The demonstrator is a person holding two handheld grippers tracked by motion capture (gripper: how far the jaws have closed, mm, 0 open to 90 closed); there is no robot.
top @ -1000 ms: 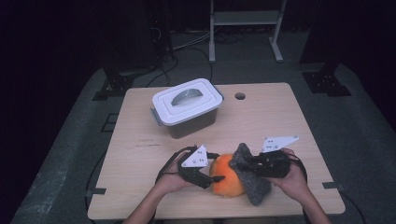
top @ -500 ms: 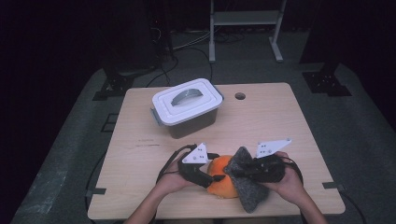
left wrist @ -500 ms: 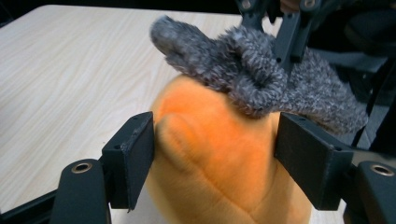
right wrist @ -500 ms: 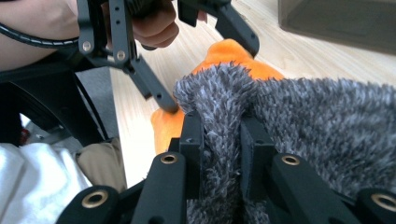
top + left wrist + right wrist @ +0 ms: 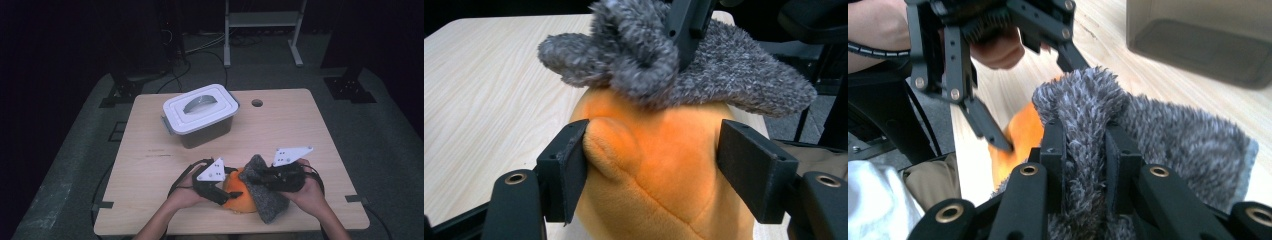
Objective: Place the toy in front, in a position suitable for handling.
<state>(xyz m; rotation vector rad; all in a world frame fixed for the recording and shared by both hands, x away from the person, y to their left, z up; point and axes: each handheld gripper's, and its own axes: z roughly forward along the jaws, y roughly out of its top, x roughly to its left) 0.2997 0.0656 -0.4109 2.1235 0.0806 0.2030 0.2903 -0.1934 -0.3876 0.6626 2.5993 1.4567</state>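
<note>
An orange plush toy (image 5: 237,199) lies near the table's front edge. My left gripper (image 5: 226,192) holds it from the left, with both black jaws pressed against its sides (image 5: 659,170). A grey fuzzy cloth (image 5: 267,202) drapes over the toy's right half and top (image 5: 734,80). My right gripper (image 5: 1085,145) is shut on a bunched fold of this cloth (image 5: 1188,140) and sits just right of the toy (image 5: 260,176). The left gripper's jaw tip (image 5: 998,137) touches the orange plush toy (image 5: 1023,132) in the right gripper view.
A clear storage box with a white lid and grey handle (image 5: 200,112) stands at the table's back left. The wooden table (image 5: 310,135) has a small round hole (image 5: 257,103) near its far edge. A metal stand's legs rise beyond the table.
My right gripper has pulled the grey cloth a little further left, up over the orange toy. My left gripper has stayed in place on the toy.
</note>
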